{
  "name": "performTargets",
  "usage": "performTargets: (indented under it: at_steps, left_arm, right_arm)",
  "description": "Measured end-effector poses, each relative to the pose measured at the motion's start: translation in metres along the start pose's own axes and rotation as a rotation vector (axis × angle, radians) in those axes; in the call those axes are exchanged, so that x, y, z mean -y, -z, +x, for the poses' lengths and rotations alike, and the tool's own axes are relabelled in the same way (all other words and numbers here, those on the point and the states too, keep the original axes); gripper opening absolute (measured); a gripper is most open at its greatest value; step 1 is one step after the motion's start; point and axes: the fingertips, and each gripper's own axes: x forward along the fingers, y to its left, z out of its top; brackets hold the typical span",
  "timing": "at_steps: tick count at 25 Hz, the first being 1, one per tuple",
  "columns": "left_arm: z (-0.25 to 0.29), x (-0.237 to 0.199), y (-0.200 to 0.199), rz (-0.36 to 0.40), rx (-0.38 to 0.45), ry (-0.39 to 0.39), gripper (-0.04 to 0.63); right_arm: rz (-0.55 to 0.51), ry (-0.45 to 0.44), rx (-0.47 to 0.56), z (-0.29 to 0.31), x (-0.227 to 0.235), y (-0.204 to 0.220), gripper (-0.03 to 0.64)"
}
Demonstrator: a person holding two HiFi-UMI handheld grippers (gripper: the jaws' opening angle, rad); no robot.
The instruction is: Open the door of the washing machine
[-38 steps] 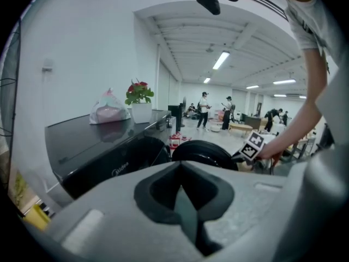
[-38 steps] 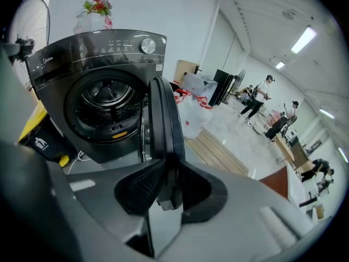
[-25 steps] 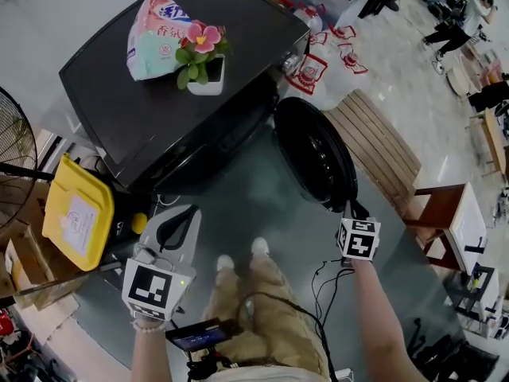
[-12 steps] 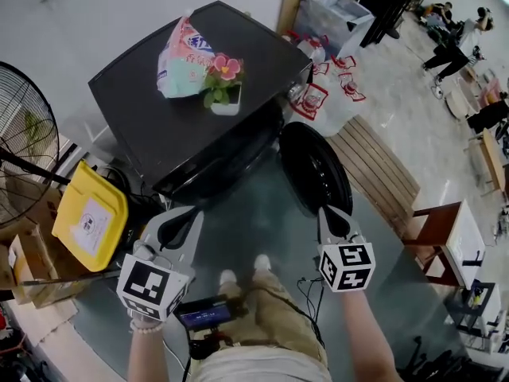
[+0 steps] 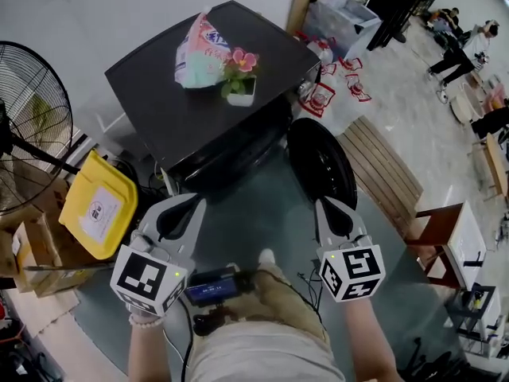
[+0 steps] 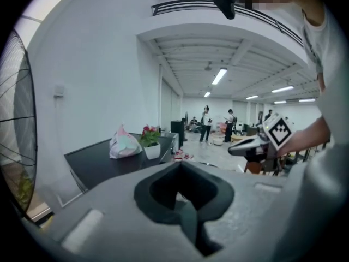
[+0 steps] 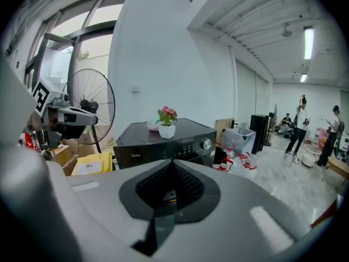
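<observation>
The black washing machine [image 5: 199, 110] stands ahead of me, and its round door [image 5: 322, 165] hangs swung open to the right. My left gripper [image 5: 197, 201] is held in the air in front of the machine's left corner, shut, with nothing in it. My right gripper [image 5: 324, 203] hovers just below the door's lower edge, apart from it, also shut and empty. In the left gripper view the shut jaws [image 6: 181, 166] point over the machine's top [image 6: 103, 160]. The right gripper view looks past shut jaws [image 7: 173, 165] at the control panel [image 7: 188, 145].
On the machine's top lie a detergent bag [image 5: 199, 50] and a potted flower [image 5: 241, 86]. A yellow lidded bin [image 5: 99, 205], a fan [image 5: 32, 126] and a cardboard box [image 5: 32, 253] crowd the left. A wooden bench [image 5: 382, 173] stands right of the door. People stand far off.
Both grippers have risen and drawn back toward me. The right one was at the door's lower rim a second ago and now hangs free of it. The door stays open.
</observation>
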Motion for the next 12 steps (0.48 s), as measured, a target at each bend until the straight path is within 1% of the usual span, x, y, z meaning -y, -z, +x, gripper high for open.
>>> performTargets:
  at_steps: [4,12]
  left_arm:
    - [-0.009,0.001,-0.003,-0.005,0.009,-0.004,-0.006]
    - [-0.011,0.008,0.002,-0.016,0.007,-0.002,-0.006]
  right_arm:
    - [-0.009,-0.02,0.019,-0.006,-0.009,-0.01,0.003]
    - [-0.019,-0.051,0.025,-0.012,-0.024,-0.017,0.005]
